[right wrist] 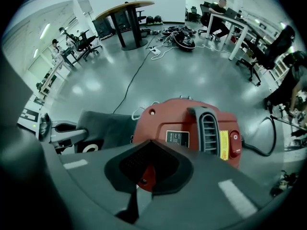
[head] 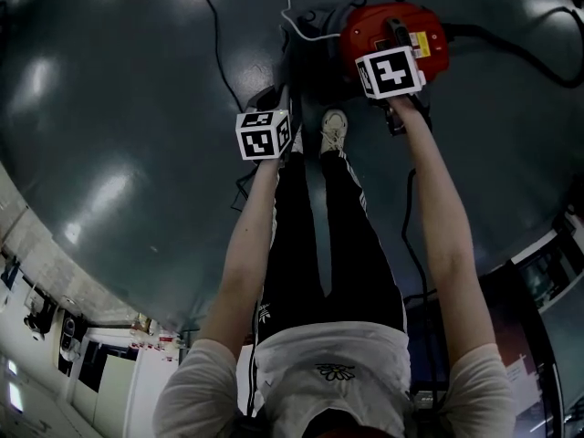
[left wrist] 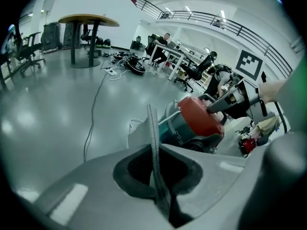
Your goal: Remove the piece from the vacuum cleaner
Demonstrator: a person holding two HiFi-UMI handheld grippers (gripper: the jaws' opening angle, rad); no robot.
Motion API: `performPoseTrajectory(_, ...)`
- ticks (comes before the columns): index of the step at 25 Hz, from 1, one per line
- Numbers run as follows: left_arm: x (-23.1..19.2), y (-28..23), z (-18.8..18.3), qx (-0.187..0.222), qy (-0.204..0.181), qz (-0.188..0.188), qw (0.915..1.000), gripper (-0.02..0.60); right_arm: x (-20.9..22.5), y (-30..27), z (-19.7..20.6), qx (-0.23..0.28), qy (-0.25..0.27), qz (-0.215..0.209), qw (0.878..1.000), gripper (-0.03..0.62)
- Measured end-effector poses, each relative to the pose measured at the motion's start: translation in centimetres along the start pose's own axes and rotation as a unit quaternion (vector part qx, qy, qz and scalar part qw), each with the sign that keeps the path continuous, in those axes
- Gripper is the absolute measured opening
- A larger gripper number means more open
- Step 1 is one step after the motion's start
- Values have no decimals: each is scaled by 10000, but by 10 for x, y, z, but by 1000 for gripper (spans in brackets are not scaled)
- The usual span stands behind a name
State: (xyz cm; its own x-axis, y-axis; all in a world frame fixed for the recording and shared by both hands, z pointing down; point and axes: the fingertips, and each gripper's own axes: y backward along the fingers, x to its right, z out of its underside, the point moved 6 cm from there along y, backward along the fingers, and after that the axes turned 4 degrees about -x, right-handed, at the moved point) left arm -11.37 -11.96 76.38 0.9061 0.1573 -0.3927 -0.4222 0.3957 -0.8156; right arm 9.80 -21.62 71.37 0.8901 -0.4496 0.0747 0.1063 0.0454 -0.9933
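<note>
The left gripper has its jaws pressed together on a thin, mesh-textured grey piece, which stands upright and edge-on between the pads. From the right gripper view the same piece shows as a dark grey sheet reaching from the left gripper towards the vacuum cleaner, its far edge just beside the machine's left side; whether it touches the body there I cannot tell.

The right gripper rests at the top of the vacuum cleaner, its jaws drawn close with a part of the red top caught between the pads.

The vacuum cleaner stands on the grey floor, just ahead of the person's shoe. Its drum is capped by the red top, so nothing inside it shows. The top carries a dark ribbed handle, a yellow label and a red switch. A black cable leaves the right side of the machine and lies on the floor. A thinner dark cable trails across the floor to the left of the machine.
</note>
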Motion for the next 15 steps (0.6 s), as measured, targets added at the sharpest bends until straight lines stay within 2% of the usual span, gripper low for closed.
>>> performPoseTrajectory(4,20,38,-22,183,-75,-1,9998,15,-13,13,14,253,-518,145,9982,21)
performPoseTrajectory(10,74,156,-99,648,-597,-77,9961,15,-54,142,6,1273,-524,-56,9905,21)
performPoseTrajectory(12,95,198,-123,833,-523,-115,9951,15,-57,198,2,1712,-641,-234,9829,21)
performPoseTrajectory(15,115,267,-154,1379,-192,-108,9902,15,-69,286,-3,2454,-684,-570,9653,21)
